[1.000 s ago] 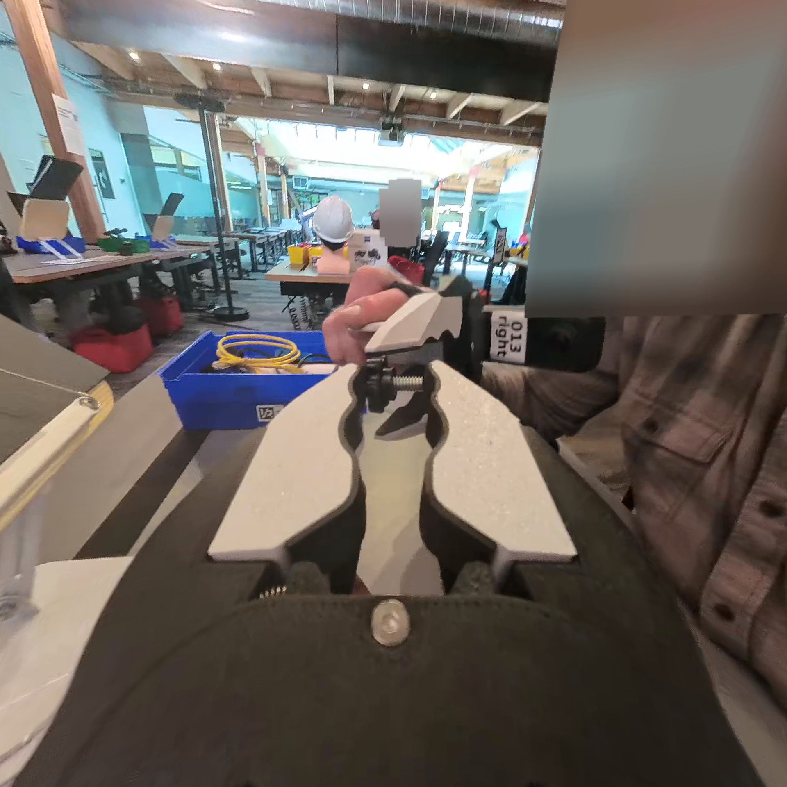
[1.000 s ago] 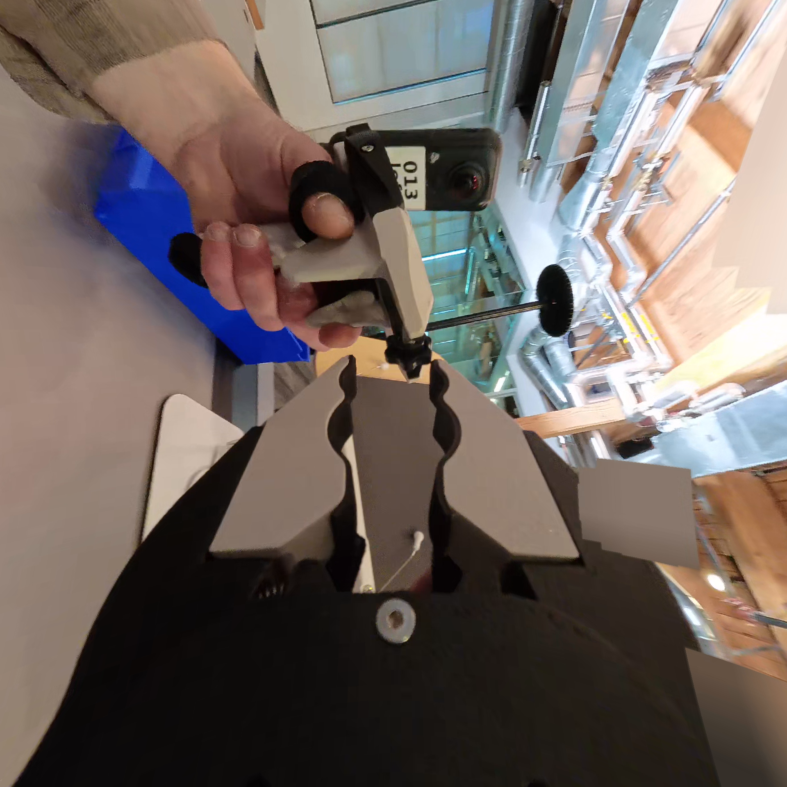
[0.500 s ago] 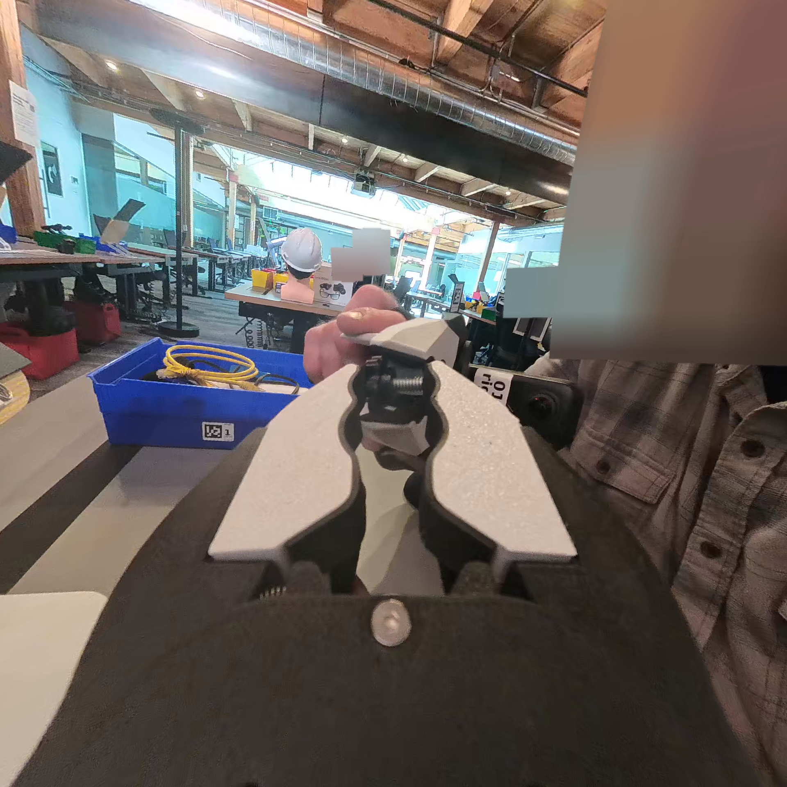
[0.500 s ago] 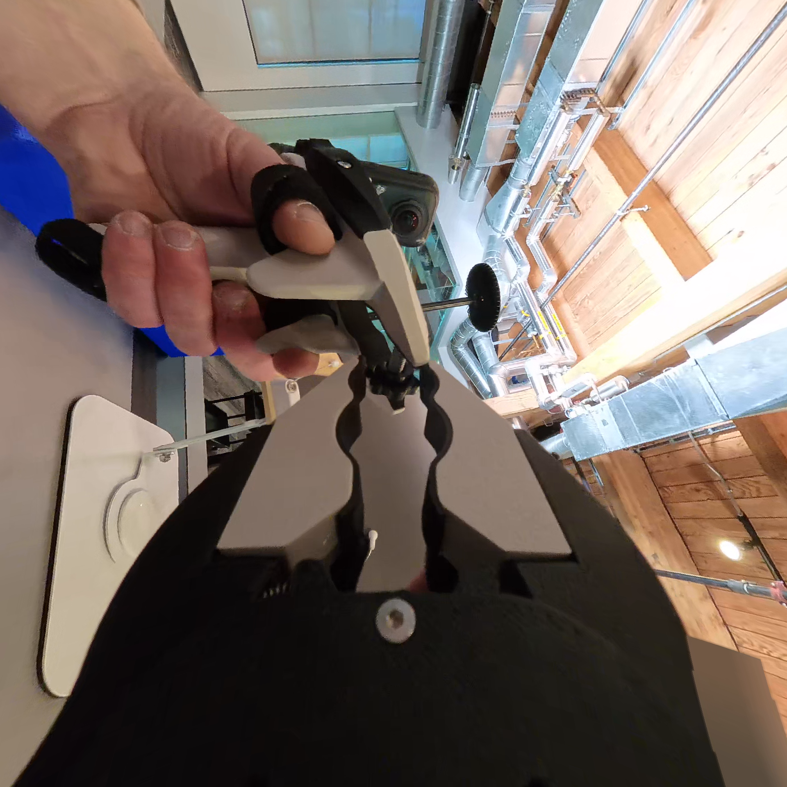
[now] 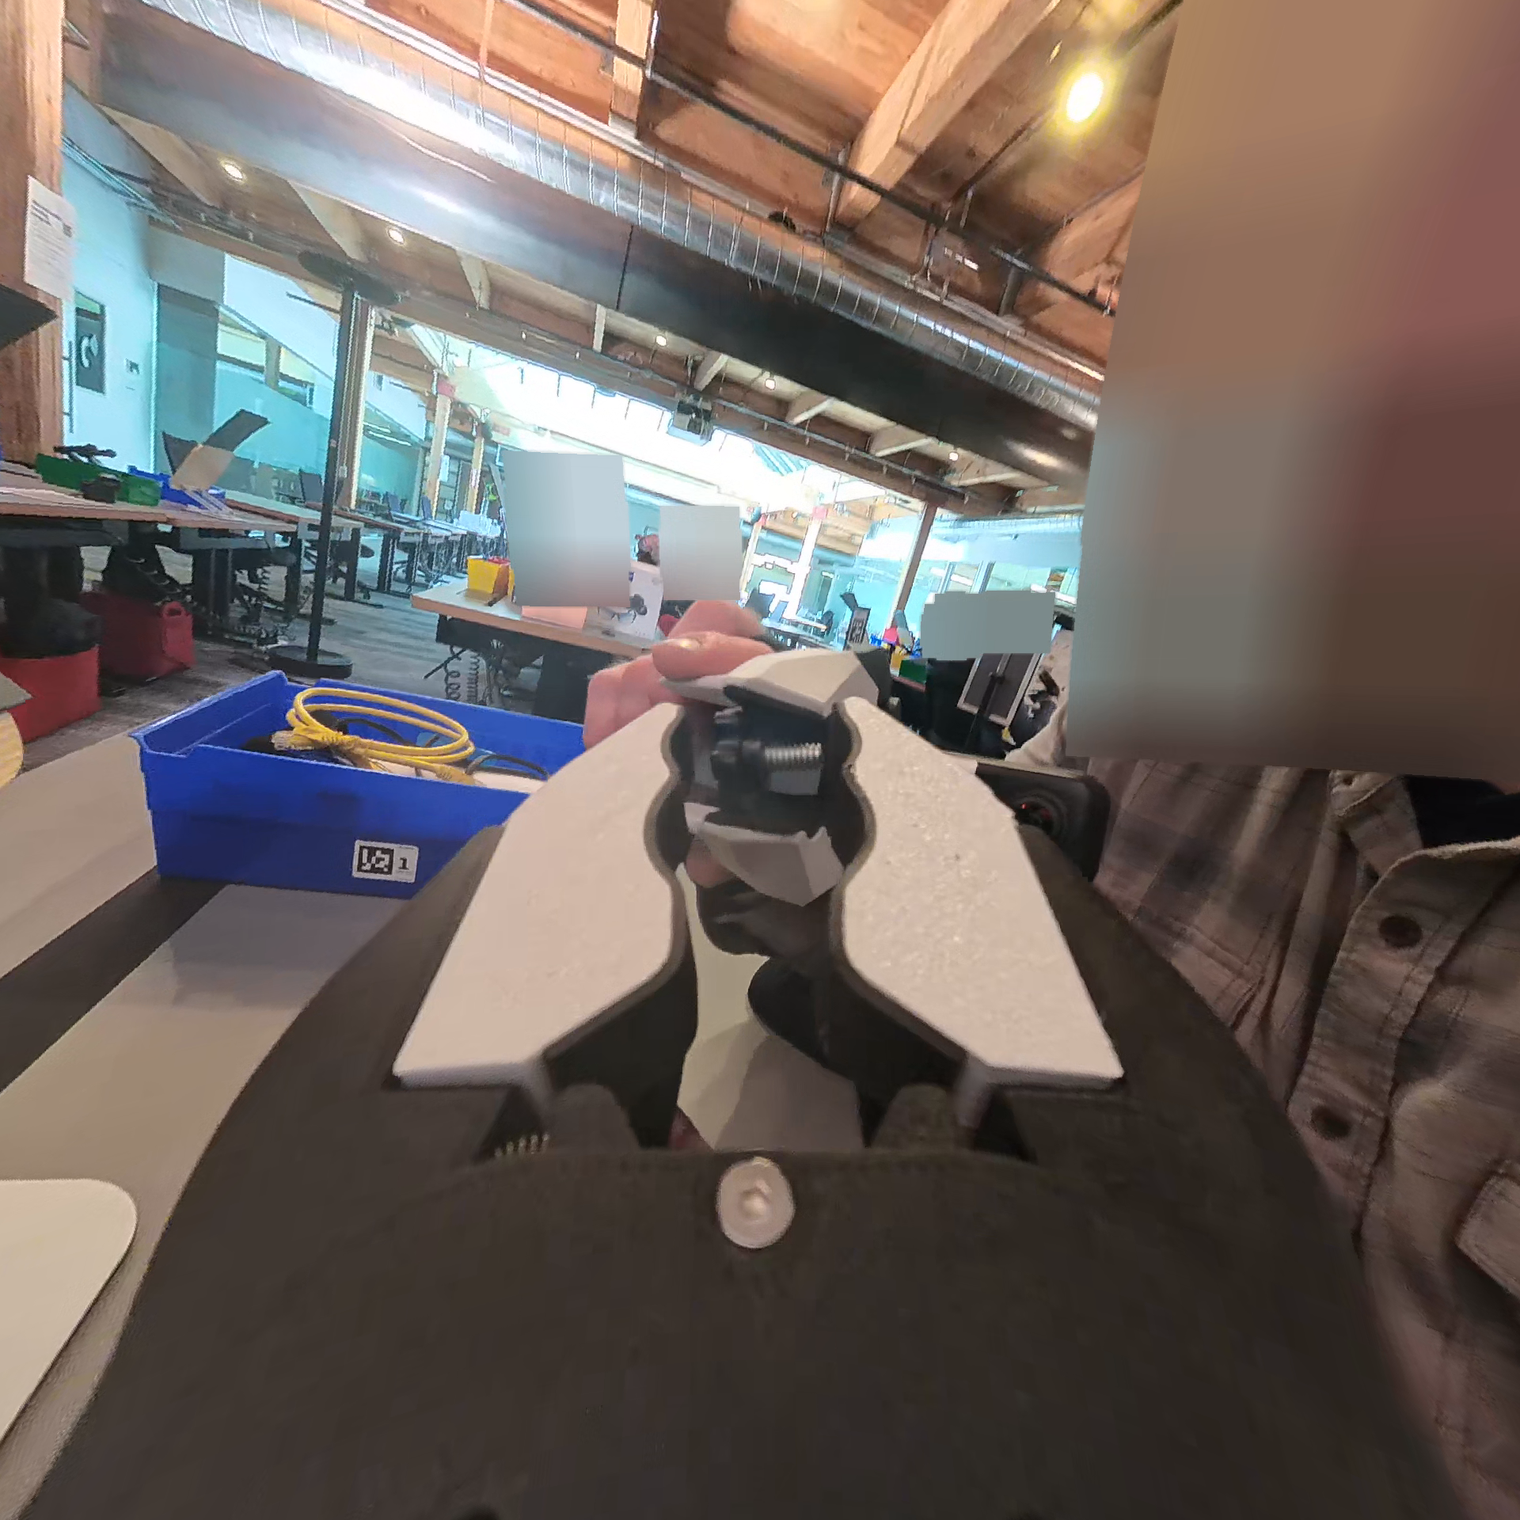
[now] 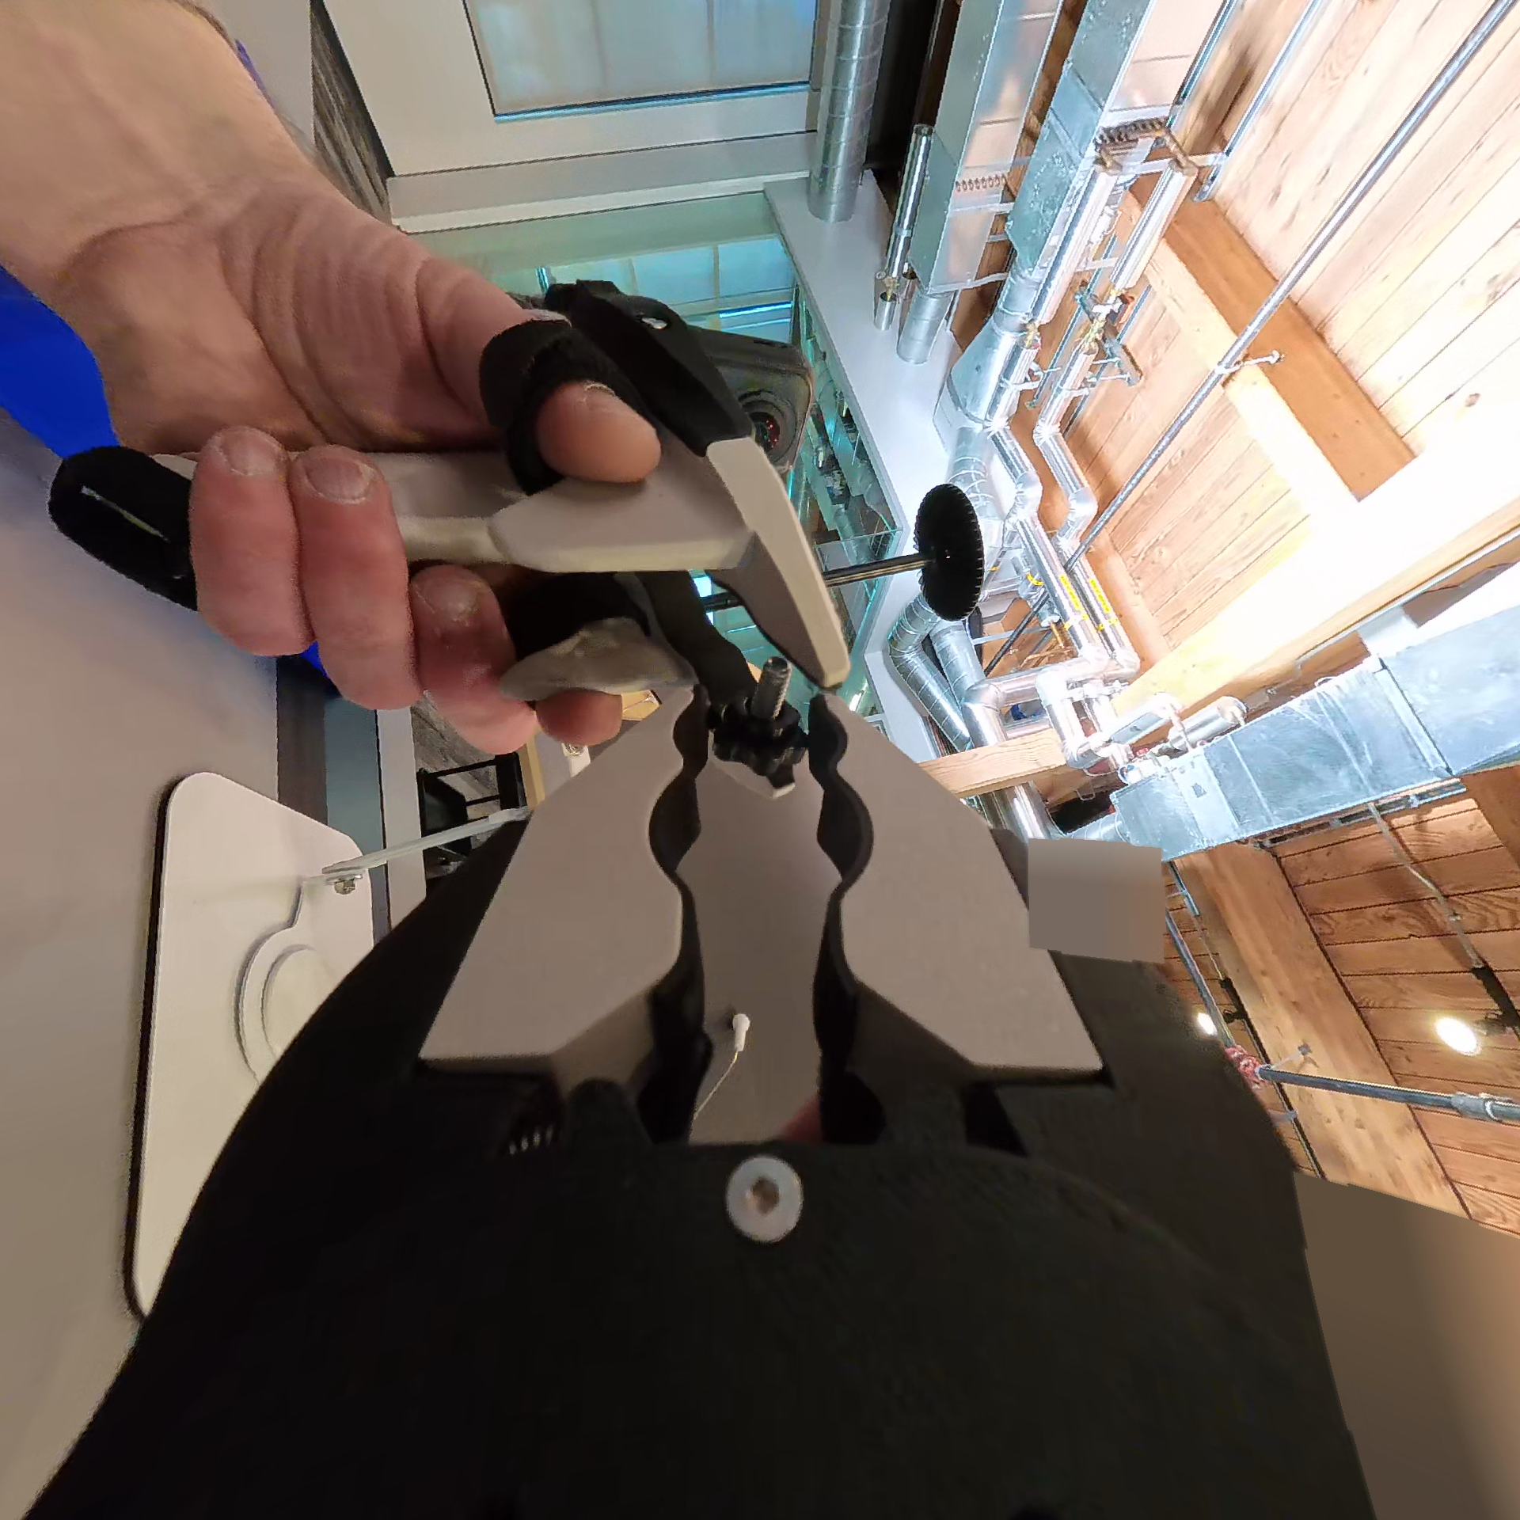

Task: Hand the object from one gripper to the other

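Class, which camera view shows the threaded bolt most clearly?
The left wrist view: the bolt lies side-on between the fingertips, thread and black knob both plain. The right wrist view shows the bolt smaller, pointing away, its knob partly hidden by the fingertips.

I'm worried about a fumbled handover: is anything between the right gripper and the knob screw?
Nothing visible does. The knob screw sits directly between the fingertips of the right gripper, its black knob pinched there. The left gripper flanks it, jaws open.
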Action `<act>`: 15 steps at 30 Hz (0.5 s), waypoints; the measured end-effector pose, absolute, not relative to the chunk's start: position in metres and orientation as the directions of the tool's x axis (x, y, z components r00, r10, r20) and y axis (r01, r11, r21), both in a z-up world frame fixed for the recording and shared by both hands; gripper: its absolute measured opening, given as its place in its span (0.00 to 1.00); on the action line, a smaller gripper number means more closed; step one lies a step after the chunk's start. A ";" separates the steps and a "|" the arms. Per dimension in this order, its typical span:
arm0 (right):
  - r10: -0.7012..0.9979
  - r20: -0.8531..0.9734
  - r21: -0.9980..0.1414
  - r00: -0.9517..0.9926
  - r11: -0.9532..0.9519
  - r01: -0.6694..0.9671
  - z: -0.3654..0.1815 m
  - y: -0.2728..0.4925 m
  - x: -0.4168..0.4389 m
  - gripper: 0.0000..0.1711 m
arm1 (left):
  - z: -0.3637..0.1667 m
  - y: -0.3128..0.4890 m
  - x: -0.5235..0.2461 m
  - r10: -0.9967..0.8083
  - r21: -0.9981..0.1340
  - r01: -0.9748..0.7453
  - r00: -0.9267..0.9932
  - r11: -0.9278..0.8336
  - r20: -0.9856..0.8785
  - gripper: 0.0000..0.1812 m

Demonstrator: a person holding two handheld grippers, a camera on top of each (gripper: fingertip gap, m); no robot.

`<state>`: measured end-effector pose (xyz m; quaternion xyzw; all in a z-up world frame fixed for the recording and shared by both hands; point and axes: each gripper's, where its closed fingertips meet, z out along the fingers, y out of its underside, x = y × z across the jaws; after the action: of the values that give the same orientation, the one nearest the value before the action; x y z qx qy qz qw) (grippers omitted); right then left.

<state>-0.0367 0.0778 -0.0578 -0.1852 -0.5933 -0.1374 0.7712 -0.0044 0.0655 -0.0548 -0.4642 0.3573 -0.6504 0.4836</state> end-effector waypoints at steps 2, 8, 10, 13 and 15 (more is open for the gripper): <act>0.011 0.965 -0.127 0.260 0.893 0.432 -0.057 0.078 -0.036 0.13 | -0.055 0.067 -0.006 -0.961 -0.912 0.303 -0.094 -0.277 0.260 0.16; 0.017 0.964 -0.138 0.267 0.886 0.443 -0.057 0.082 -0.035 0.12 | -0.054 0.069 -0.007 -0.964 -0.911 0.314 -0.082 -0.266 0.253 0.13; 0.021 0.962 -0.145 0.272 0.883 0.446 -0.056 0.084 -0.034 0.12 | -0.052 0.071 -0.008 -0.963 -0.906 0.327 -0.073 -0.267 0.258 0.15; 0.041 0.956 -0.172 0.289 0.879 0.445 -0.055 0.086 -0.032 0.12 | -0.050 0.075 -0.011 -0.968 -0.906 0.345 -0.042 -0.246 0.247 0.17; 0.054 0.951 -0.191 0.304 0.876 0.443 -0.053 0.088 -0.031 0.12 | -0.048 0.078 -0.013 -0.972 -0.908 0.354 -0.016 -0.226 0.235 0.17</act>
<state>-0.0311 0.0878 -0.0529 -0.2155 -0.5764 -0.1251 0.7783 -0.0134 0.0781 -0.0484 -0.4641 0.3326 -0.6304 0.5259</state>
